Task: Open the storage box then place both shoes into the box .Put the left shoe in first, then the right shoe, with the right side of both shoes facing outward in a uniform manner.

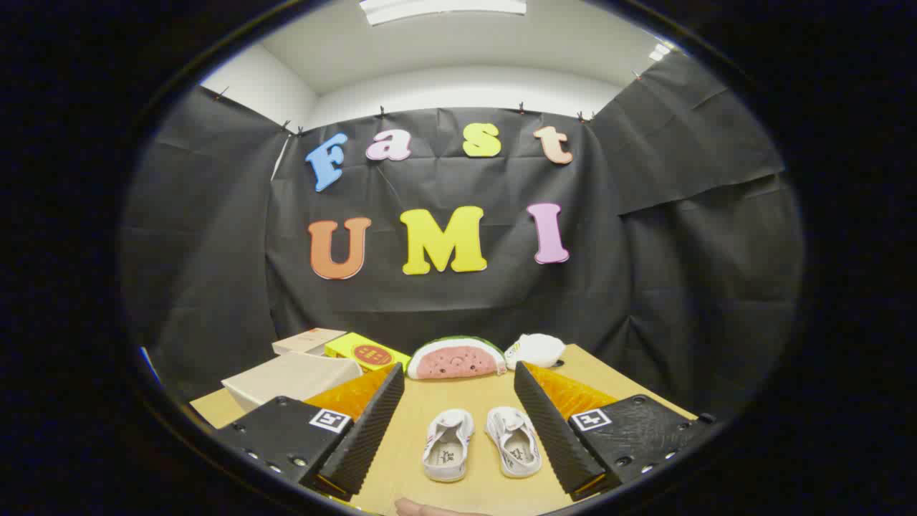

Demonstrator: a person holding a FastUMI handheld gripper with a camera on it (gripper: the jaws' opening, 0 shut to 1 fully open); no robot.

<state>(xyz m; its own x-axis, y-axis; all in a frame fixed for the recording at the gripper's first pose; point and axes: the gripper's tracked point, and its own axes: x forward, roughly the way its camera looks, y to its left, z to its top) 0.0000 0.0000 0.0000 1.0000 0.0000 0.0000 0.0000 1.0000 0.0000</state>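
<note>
Two small white shoes lie side by side on the wooden table (473,390), between my fingers: the left one (446,444) and the right one (514,441), heels toward me. My gripper (458,380) is open, held above the table, with nothing between its fingers. A pale closed storage box (294,376) sits beyond my left finger (365,430), partly hidden by it.
At the back of the table are a watermelon-slice plush (456,357), a white plush (535,350), a yellow box (365,351) and a beige box (309,339). A fingertip (423,507) shows at the near table edge.
</note>
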